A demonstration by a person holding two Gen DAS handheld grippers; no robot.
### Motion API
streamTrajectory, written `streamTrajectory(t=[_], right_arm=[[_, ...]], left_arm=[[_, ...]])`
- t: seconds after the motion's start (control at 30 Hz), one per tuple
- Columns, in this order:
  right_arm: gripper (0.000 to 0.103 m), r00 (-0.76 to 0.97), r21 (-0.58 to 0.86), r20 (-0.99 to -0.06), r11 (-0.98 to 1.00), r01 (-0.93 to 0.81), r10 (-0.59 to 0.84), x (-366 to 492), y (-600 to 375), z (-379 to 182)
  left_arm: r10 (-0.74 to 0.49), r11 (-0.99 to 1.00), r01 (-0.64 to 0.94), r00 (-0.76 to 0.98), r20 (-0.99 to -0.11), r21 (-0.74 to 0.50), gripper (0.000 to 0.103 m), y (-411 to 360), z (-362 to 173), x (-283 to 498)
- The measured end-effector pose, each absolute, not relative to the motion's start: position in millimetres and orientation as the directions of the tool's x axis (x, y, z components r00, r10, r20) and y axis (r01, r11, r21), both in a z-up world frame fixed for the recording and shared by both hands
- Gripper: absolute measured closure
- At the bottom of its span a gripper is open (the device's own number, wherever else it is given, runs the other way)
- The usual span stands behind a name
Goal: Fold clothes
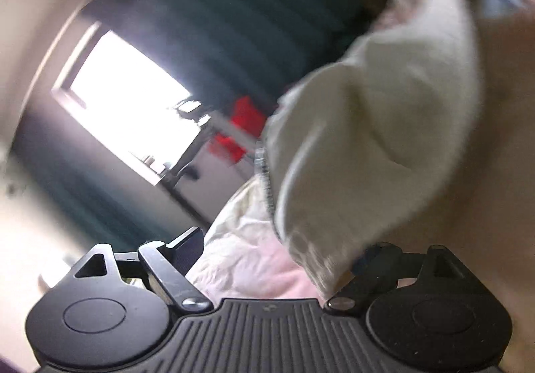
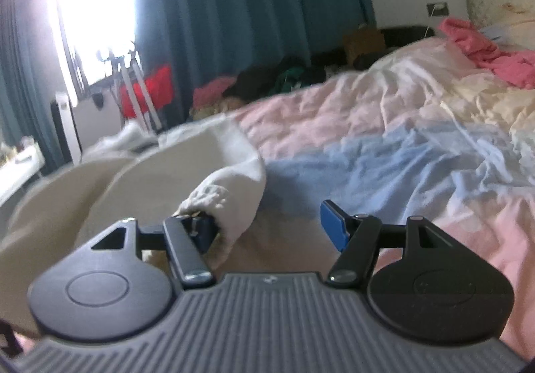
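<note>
R gripper (image 2: 271,226) agape beside garment (image 2: 230,185)

soft matt cream cloth garment (image 2: 230,152)

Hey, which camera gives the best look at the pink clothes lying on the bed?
The right wrist view: the pink clothes lie in plain sight on the far side of the bed. The left wrist view does not show them, only blurred white garment.
</note>
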State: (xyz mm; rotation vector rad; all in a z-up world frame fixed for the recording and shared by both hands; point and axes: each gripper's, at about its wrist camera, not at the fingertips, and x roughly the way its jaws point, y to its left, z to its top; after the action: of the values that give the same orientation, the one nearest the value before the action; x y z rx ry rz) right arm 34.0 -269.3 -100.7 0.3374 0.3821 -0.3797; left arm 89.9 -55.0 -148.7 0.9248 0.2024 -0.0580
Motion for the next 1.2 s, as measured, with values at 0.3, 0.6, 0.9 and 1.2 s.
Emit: streamTrajectory(t=[0.3,0.6,0.9,1.2], right_arm=[[0.036,0.775,0.07,-0.535,0.897,0.436,-0.335,38.8,-257.7,-126.2],[0.036,0.902,0.146,-0.373,0.946,0.289,-0.218,19.9,-147.4,-48.7],[0.036,0.908,0.365,-0.341,0.924,-0.111,0.244,88.3,30.3,-56.1],[0.035,0.783,0.357,-0.39,0.863,-0.357,0.485,126.1,71.0,-89.7]], left_arm=[[0.201,0.876,-0.136,0.975,-0.094,0.463,0.01,-19.7,-83.5,131.8],[0.299,0.92,-0.301,0.953,0.045,0.249,0.006,66.6,22.8,172.8],[0.525,0.826,-0.513,0.851,0.015,0.233,0.011,225.3,67.0,238.2],[0.53,0.846,-0.514,0.78,-0.333,0.142,0.026,313.7,5.1,280.1]])
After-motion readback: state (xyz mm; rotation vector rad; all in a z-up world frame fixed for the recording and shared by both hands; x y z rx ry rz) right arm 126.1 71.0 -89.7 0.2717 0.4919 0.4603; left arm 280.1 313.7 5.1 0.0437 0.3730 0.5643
